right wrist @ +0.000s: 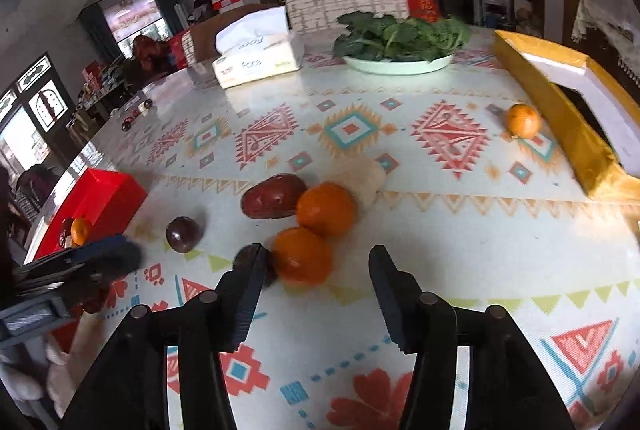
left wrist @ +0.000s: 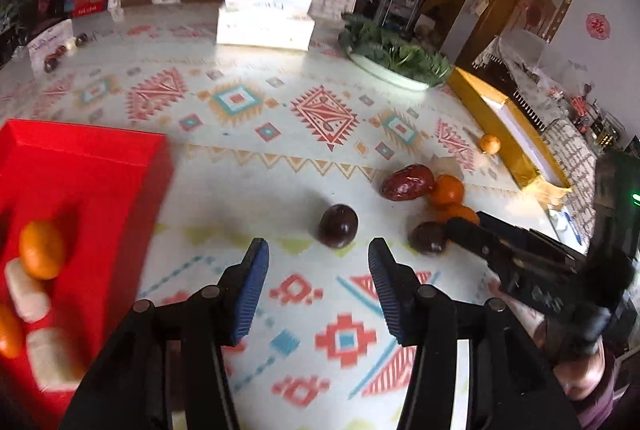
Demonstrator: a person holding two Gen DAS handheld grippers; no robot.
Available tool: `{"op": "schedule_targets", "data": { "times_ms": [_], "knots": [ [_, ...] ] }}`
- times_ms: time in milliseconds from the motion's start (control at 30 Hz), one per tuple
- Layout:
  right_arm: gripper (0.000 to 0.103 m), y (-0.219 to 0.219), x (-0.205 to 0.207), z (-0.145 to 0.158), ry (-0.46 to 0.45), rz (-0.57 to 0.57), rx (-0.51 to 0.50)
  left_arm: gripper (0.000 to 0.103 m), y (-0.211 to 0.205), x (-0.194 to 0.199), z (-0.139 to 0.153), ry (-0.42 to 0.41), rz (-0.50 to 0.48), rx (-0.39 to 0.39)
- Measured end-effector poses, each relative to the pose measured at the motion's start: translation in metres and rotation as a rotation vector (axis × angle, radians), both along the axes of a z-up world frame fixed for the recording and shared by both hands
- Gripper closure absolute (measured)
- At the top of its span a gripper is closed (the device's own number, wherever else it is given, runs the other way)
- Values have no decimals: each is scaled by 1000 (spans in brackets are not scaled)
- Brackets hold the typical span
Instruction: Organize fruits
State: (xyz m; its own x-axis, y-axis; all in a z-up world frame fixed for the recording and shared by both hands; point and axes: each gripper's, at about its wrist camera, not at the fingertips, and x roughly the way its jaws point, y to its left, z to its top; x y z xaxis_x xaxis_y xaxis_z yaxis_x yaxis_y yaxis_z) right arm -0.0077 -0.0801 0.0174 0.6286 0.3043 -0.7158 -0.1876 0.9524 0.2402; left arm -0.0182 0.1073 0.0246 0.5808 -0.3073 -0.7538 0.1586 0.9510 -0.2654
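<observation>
My left gripper (left wrist: 318,254) is open and empty, just short of a dark round fruit (left wrist: 338,226) on the patterned tablecloth. A red tray (left wrist: 100,165) to its left holds an orange (left wrist: 41,250) and white wrapped pieces (left wrist: 26,294). My right gripper (right wrist: 316,262) is open and empty, with an orange (right wrist: 303,256) just ahead between the finger tips, nearer the left one. A second orange (right wrist: 326,207), a red date (right wrist: 274,195) and a dark fruit (right wrist: 183,233) lie beyond. Another dark fruit (right wrist: 246,256) sits against the left finger.
A lone orange (right wrist: 522,119) lies beside a gold box (right wrist: 560,109) at the right. A plate of greens (right wrist: 400,63) and a tissue box (right wrist: 256,57) stand at the far side. A white wrapped piece (right wrist: 362,175) lies behind the oranges.
</observation>
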Motion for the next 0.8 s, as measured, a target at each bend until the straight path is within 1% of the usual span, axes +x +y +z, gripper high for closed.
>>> {"op": "schedule_targets", "data": {
  "times_ms": [100, 133, 167, 200, 233, 267, 300, 400, 467, 500, 567, 600, 633, 700, 767, 800],
  "knots": [
    [47, 1, 5, -1, 3, 14, 41, 52, -9, 14, -7, 6, 3, 26],
    [54, 0, 7, -2, 11, 22, 61, 52, -13, 16, -8, 5, -3, 35],
    [57, -1, 9, -2, 16, 28, 78, 52, -18, 18, -9, -4, -12, 54],
    [62, -2, 10, -3, 20, 31, 93, 53, -21, 19, -10, -13, -16, 78],
    [67, -4, 10, -3, 26, 35, 108, 62, -23, 19, -10, -19, -18, 94],
    [68, -4, 10, -4, 30, 41, 119, 76, -25, 18, -11, -24, -23, 111],
    [69, -5, 10, -4, 33, 42, 129, 81, -27, 18, -11, -24, -46, 95],
    [70, -7, 8, -4, 39, 43, 152, 81, -27, 15, -8, -35, -42, 105],
    [70, -12, 4, -1, 32, 51, 189, 81, -23, 10, -5, -41, -39, 92],
    [69, -16, 1, 3, 22, 46, 205, 81, -20, 8, -3, -46, -35, 86],
    [51, -20, -5, 10, -1, 47, 204, 81, -13, 1, 3, -60, -28, 72],
    [36, -19, -8, 11, -9, 50, 184, 81, -10, -2, 6, -67, -24, 63],
    [32, -17, -11, 12, -22, 56, 155, 81, -7, -5, 10, -74, -20, 53],
    [32, -8, -14, 9, -30, 73, 74, 81, 1, -13, 19, -91, -12, 34],
    [35, 3, -13, 3, -17, 96, 0, 81, 8, -20, 27, -104, -5, 14],
    [39, 11, -12, 0, -14, 108, -48, 81, 14, -25, 33, -114, 0, 5]
  ]
}}
